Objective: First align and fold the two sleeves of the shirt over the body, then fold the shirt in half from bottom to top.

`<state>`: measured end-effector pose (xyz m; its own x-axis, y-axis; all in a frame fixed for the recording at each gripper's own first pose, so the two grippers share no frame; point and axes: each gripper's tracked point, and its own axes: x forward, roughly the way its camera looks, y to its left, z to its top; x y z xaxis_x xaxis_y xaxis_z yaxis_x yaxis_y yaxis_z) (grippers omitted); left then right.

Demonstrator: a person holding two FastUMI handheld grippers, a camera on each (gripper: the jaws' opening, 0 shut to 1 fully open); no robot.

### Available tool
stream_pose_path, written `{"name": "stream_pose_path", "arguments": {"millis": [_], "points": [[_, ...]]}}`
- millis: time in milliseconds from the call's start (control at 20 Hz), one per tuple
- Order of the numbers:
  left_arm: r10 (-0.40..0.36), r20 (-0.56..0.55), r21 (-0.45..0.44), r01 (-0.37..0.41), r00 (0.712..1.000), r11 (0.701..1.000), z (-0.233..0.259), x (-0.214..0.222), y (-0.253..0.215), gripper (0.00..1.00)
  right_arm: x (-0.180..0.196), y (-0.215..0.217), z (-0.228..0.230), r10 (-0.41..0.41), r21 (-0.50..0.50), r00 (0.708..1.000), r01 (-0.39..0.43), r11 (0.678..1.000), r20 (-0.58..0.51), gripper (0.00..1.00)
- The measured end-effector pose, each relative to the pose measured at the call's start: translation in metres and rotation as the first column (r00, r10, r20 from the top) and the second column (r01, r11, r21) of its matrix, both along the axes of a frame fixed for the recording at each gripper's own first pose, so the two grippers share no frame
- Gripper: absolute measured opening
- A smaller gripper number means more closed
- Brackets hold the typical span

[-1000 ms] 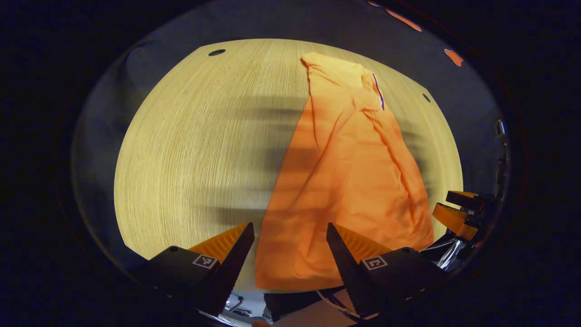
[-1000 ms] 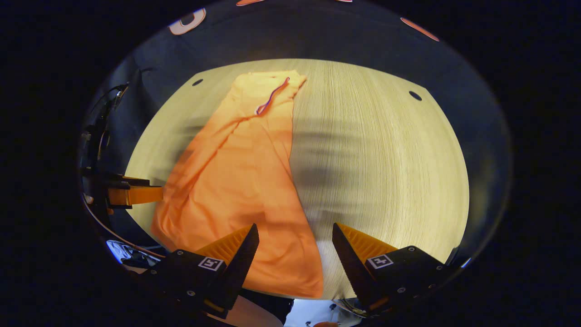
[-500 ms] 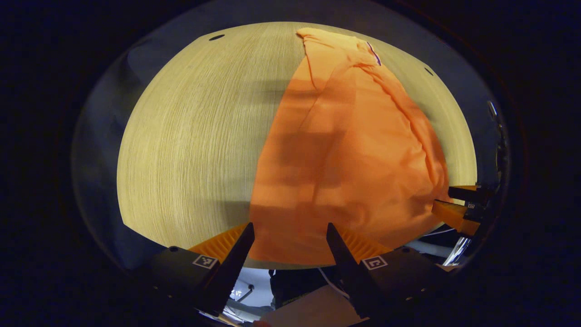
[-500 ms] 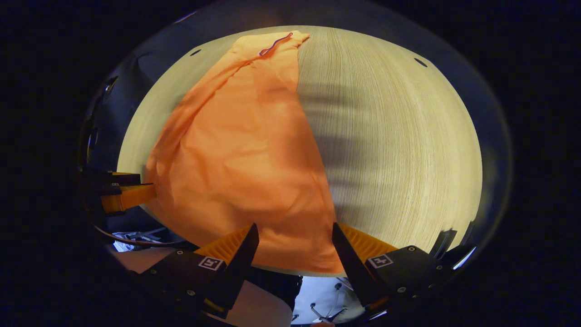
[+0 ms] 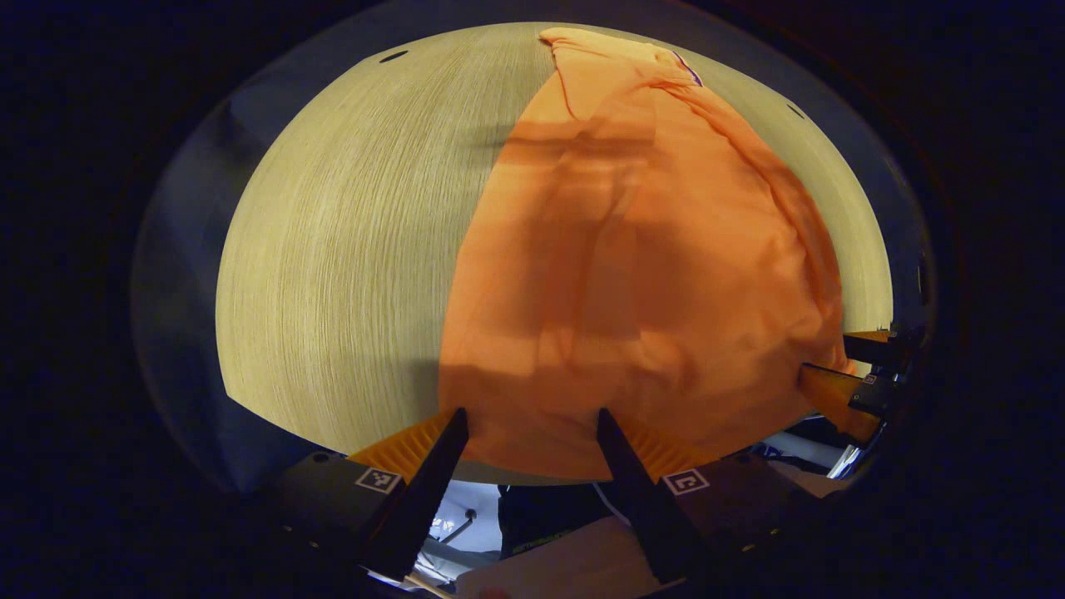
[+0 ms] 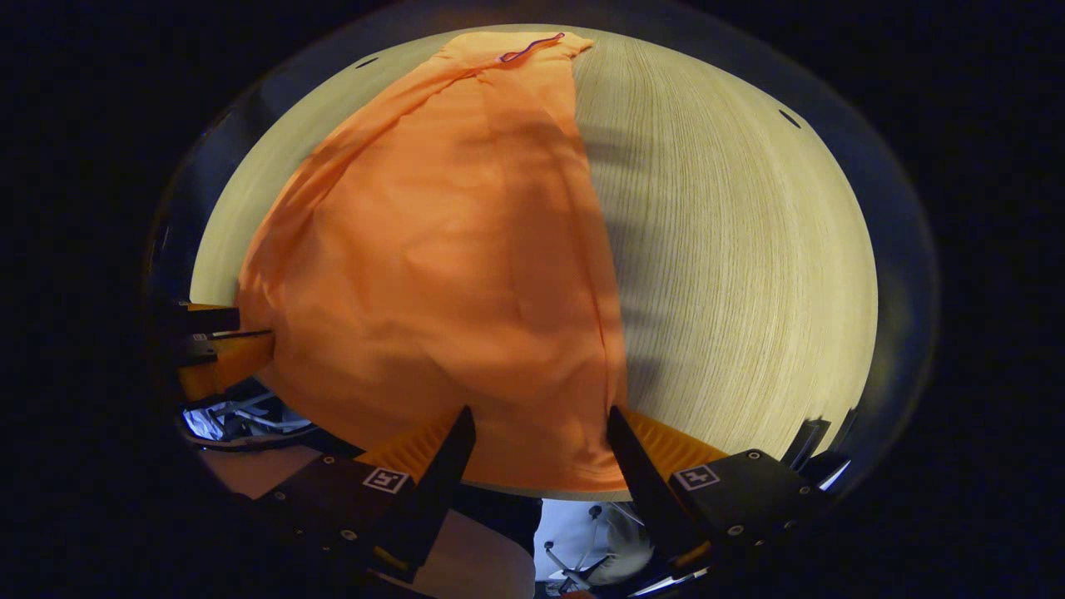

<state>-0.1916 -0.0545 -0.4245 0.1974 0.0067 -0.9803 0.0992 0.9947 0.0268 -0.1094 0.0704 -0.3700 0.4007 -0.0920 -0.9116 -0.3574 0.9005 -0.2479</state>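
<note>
An orange shirt [image 5: 632, 258] lies lengthwise on a pale wooden table [image 5: 349, 233], collar at the far end, sleeves folded in over the body. In the left gripper view my left gripper [image 5: 528, 428] is open over the shirt's near hem, left of its middle. The right gripper [image 5: 849, 366] shows at that view's right edge by the hem's right corner. In the right gripper view the shirt [image 6: 449, 249] fills the left half, and my right gripper [image 6: 537, 424] is open over the near hem at its right corner. The left gripper [image 6: 220, 341] appears at the left edge.
The table's near edge [image 6: 532, 491] runs just under the hem. Below it I see a chair base on a light floor [image 6: 582, 541] and the person's clothing. Bare tabletop [image 6: 732, 266] stretches right of the shirt. Small dark holes [image 5: 393, 56] mark the table's far corners.
Both grippers have dropped toward the near hem, so the shirt looms larger in both views. Both pairs of fingers stay open.
</note>
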Motion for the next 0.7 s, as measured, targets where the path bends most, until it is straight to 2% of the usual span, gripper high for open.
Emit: {"name": "stream_pose_path", "arguments": {"millis": [300, 400, 450, 500, 550, 600, 650, 700], "points": [[-0.009, -0.028, 0.001, 0.009, 1.000, 1.000, 0.000, 0.001, -0.003, 0.98, 0.001, 0.001, -0.002, -0.011, 0.013, 1.000, 0.010, 1.000, 0.019, 0.99], [-0.014, -0.010, -0.001, 0.014, 1.000, 1.000, 0.000, 0.003, -0.003, 0.94, -0.001, 0.002, 0.000, -0.034, 0.022, 0.999, 0.033, 0.999, 0.025, 0.83], [-0.010, 0.002, -0.002, 0.010, 1.000, 1.000, 0.001, 0.003, -0.003, 0.93, 0.000, 0.002, -0.001, -0.042, 0.025, 0.999, 0.041, 0.999, 0.026, 0.62], [-0.006, 0.014, -0.005, 0.006, 1.000, 1.000, 0.001, 0.003, -0.004, 0.76, 0.002, 0.002, 0.000, -0.052, 0.032, 0.998, 0.051, 0.998, 0.027, 0.57], [-0.006, 0.021, -0.006, 0.006, 1.000, 1.000, 0.001, 0.002, -0.005, 0.67, 0.001, 0.003, 0.000, -0.061, 0.041, 0.998, 0.060, 0.997, 0.028, 0.37], [-0.014, 0.030, -0.006, 0.014, 0.999, 1.000, 0.001, 0.003, -0.005, 0.52, 0.001, 0.006, -0.001, -0.068, 0.059, 0.997, 0.067, 0.996, 0.027, 0.28], [-0.013, 0.036, -0.010, 0.014, 0.999, 1.000, 0.000, 0.005, -0.006, 0.47, -0.001, 0.010, -0.002, -0.067, 0.088, 0.998, 0.065, 0.994, 0.015, 0.12], [-0.011, 0.049, -0.012, 0.012, 0.999, 1.000, 0.001, 0.005, -0.008, 0.26, -0.004, 0.015, -0.002, -0.062, 0.110, 0.998, 0.062, 0.992, -0.001, 0.07]]}}
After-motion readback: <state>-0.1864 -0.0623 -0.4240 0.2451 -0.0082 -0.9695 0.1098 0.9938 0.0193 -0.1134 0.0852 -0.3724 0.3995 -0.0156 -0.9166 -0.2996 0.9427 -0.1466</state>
